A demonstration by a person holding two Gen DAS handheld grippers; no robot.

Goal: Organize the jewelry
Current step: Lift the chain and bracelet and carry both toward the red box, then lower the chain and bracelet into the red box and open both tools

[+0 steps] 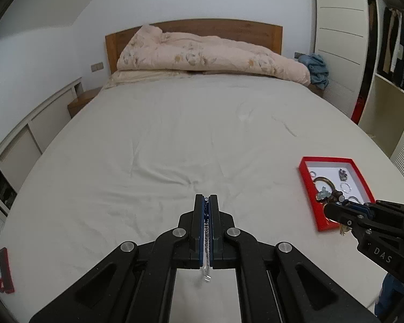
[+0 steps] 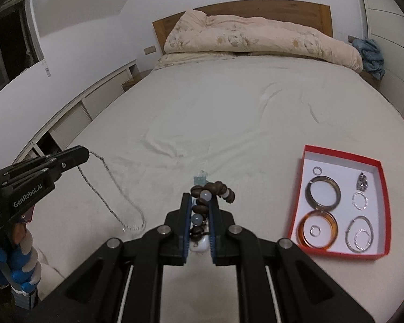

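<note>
- A bedroom: a wide bed (image 2: 202, 113) under a pale sheet, a rolled quilt (image 2: 261, 43) against the wooden headboard (image 1: 191, 28).
- The left gripper (image 1: 206, 202) is clenched on a thin silver chain (image 2: 113, 188), which hangs from its tip and trails in a loop across the sheet.
- The right gripper (image 2: 200, 202) grasps a bracelet (image 2: 210, 191) of brown and pale beads.
- A red box (image 2: 385, 188) lies on the sheet to the right, holding bangles (image 2: 308, 188), hoops and small rings.
</note>
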